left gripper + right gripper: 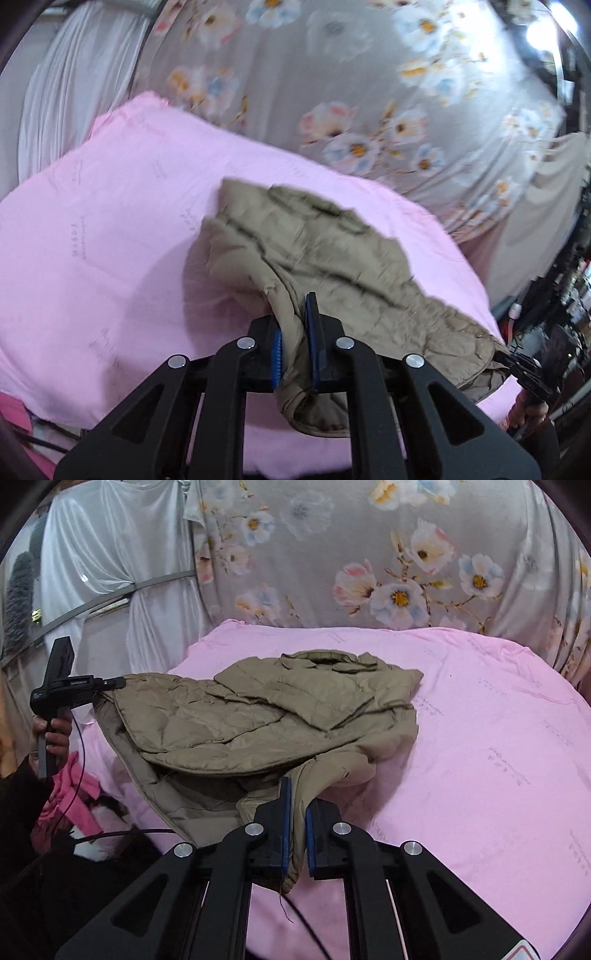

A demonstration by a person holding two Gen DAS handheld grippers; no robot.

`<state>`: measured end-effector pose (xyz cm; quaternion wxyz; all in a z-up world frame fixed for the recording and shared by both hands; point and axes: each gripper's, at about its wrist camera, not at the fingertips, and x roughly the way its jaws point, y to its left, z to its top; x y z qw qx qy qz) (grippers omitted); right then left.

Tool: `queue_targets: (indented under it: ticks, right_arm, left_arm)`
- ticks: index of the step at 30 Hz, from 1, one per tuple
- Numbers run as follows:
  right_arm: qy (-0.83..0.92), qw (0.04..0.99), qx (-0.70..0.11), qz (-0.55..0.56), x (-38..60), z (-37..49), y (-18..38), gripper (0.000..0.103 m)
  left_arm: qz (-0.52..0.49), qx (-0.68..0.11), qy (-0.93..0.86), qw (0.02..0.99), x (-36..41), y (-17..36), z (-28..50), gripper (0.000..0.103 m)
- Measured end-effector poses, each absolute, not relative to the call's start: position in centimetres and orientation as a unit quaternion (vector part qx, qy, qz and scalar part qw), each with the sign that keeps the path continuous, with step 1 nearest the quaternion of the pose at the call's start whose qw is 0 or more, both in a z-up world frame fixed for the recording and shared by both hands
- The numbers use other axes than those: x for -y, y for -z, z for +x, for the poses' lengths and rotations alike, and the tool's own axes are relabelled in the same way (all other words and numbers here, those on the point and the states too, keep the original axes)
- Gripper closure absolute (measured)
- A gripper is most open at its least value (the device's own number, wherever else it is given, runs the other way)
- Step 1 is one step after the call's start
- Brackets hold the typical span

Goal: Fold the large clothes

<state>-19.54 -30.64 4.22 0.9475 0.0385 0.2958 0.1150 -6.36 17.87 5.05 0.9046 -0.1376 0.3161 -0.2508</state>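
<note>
A khaki quilted jacket point(258, 716) lies partly folded on a pink sheet point(480, 738); it also shows in the left wrist view point(325, 254). My left gripper point(295, 332) is shut on a bunched edge of the jacket, lifted slightly above the sheet. In the right wrist view the left gripper point(110, 684) grips the jacket's left corner. My right gripper point(295, 812) is shut on a fold of the jacket's near edge. In the left wrist view the right gripper point(517, 363) holds the jacket's far right corner.
The pink sheet point(92, 240) covers a raised surface. A grey floral curtain point(369, 554) hangs behind it and a white cloth point(110, 554) hangs at the left. Pink clothing point(70, 794) and a black cable point(122, 834) lie at the lower left.
</note>
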Motion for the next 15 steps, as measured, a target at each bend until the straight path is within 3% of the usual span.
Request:
queue_targets:
  ticks: [6, 10, 15]
  right_arm:
    - [-0.093, 0.969, -0.204, 0.102, 30.4, -25.3, -8.2, 0.097]
    - [-0.060, 0.978, -0.143, 0.139, 32.7, -21.7, -11.4, 0.097]
    - [-0.012, 0.978, -0.113, 0.172, 35.0, -13.7, -12.3, 0.097]
  left_arm:
    - [-0.147, -0.250, 0.261, 0.921, -18.0, -10.0, -11.2, 0.093]
    - [-0.140, -0.204, 0.229, 0.941, -16.8, -12.7, -7.5, 0.092]
    - [-0.127, -0.215, 0.160, 0.955, -14.5, -12.5, 0.3, 0.092]
